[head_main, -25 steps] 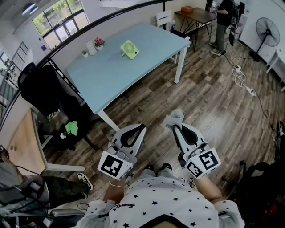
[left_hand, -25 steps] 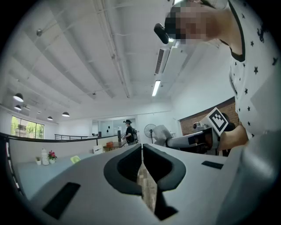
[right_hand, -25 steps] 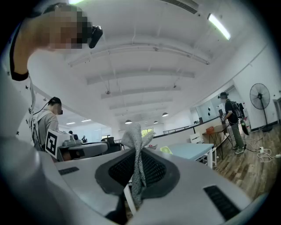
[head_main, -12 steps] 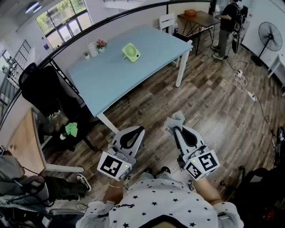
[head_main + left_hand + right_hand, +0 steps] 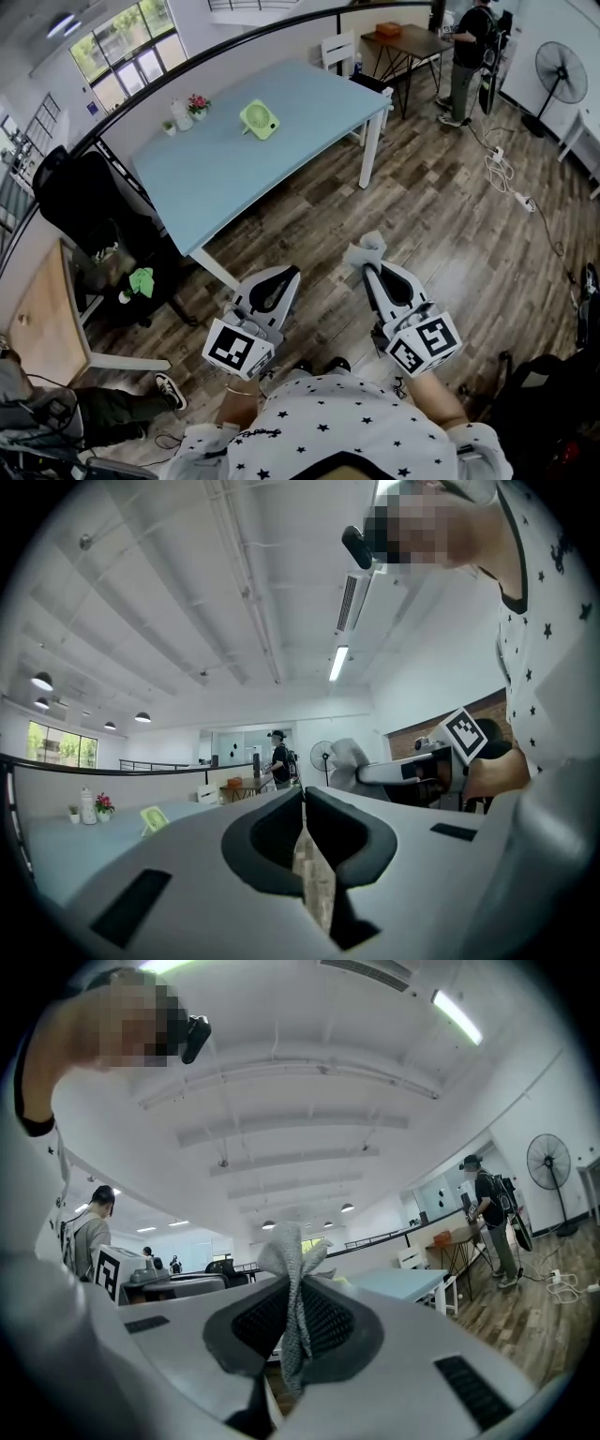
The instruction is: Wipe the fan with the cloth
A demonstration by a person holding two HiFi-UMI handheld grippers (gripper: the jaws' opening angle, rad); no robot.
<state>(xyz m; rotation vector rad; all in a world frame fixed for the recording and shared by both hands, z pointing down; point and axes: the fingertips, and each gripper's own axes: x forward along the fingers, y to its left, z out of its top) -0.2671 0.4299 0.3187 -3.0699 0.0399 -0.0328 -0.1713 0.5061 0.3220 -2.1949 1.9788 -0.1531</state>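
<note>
A small green fan point(image 5: 258, 119) stands on the light blue table point(image 5: 281, 141), far ahead of both grippers; in the left gripper view the fan point(image 5: 153, 818) shows small at the left. My right gripper point(image 5: 367, 265) is shut on a grey cloth point(image 5: 368, 247), held above the wooden floor well short of the table. The cloth point(image 5: 290, 1290) sticks up from between the jaws of the right gripper point(image 5: 290, 1321). My left gripper point(image 5: 285, 277) hangs beside it; the left gripper point(image 5: 303, 810) has its jaws together with nothing in them.
A flower pot and a white bottle point(image 5: 178, 112) stand at the table's far edge. A black office chair point(image 5: 89, 202) is left of the table. Behind are a white chair point(image 5: 339, 49), a wooden desk point(image 5: 405, 36) with a standing person point(image 5: 466, 52), a pedestal fan point(image 5: 561, 67) and floor cables point(image 5: 506, 164).
Both grippers keep their pose, cloth still held. The view has shifted a little, so the fan and table show slightly lower and to the left.
</note>
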